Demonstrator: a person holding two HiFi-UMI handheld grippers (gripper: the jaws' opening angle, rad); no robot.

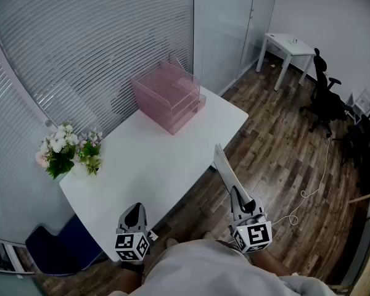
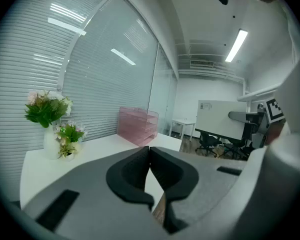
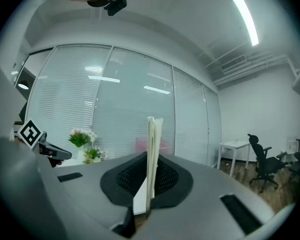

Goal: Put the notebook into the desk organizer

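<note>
White notebook [image 3: 152, 154], thin and probably light and floppy, stands edge-up, pinched low by the right gripper [image 1: 236, 197] fingers, 5 o'clock off the bench [image 1: 154, 165]. A hold near the spine looks best. Left gripper [image 1: 134, 211] fingers together, empty. Pink organizer [image 1: 169, 94] at 12 o'clock.

Cool, even light comes from a ceiling tube [image 2: 237, 45] at 1 o'clock in each gripper view. In the left gripper view its reflections streak the blinds [image 2: 65, 24] at 10 o'clock. The white bench [image 1: 154, 165] is bright, with only faint shadows. Both gripper views bow strongly and go black at the corners. The left gripper [image 2: 150, 149], close to the lens, looks soft.
</note>
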